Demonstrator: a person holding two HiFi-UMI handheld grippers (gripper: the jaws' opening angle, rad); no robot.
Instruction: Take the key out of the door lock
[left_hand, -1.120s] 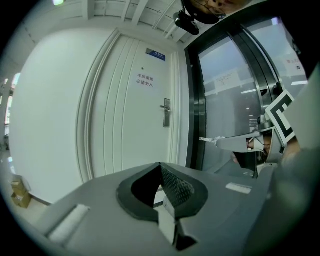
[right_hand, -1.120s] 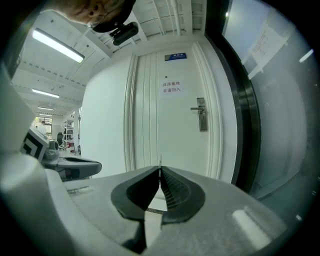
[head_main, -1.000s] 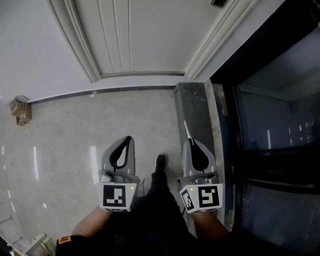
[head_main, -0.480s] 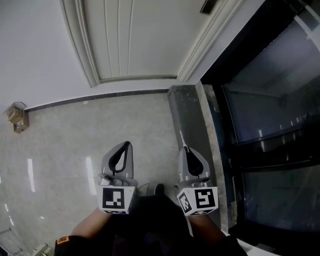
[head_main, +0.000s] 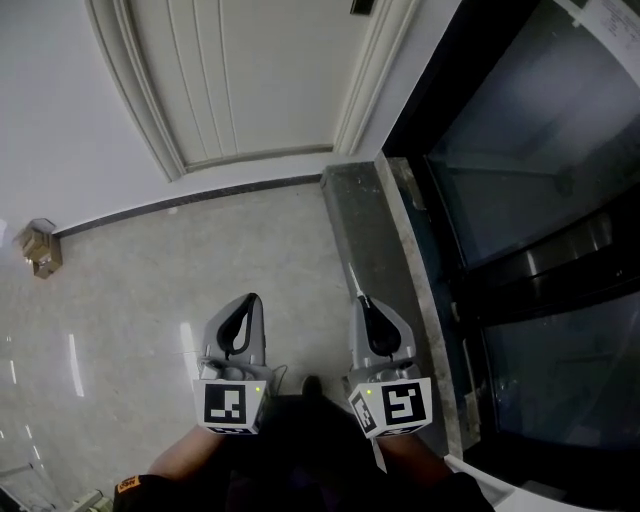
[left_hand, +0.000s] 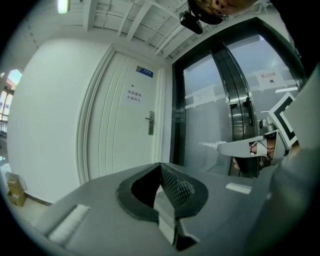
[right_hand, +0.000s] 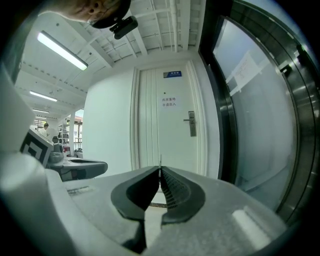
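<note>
In the head view both grippers hang side by side over a pale tiled floor, some way back from the white door (head_main: 240, 80). My right gripper (head_main: 362, 300) is shut on the key (head_main: 352, 275), whose thin metal blade sticks out past the jaw tips. The blade shows as a sliver (right_hand: 160, 161) in the right gripper view, and from the side (left_hand: 207, 145) in the left gripper view. My left gripper (head_main: 252, 298) is shut with nothing in it. The door's handle and lock plate (right_hand: 191, 123) lie well ahead of both grippers, also seen as the lock plate (left_hand: 150, 122).
A dark-framed glass door (head_main: 520, 220) runs along the right, with a dark stone sill (head_main: 365, 230) at its foot. A small cardboard box (head_main: 40, 247) sits against the left wall. My shoe (head_main: 310, 385) shows between the grippers.
The head view has swung toward the glass door, which now fills more of the right. Both grippers sit lower in the picture and stay shut, the key still in the right one.
</note>
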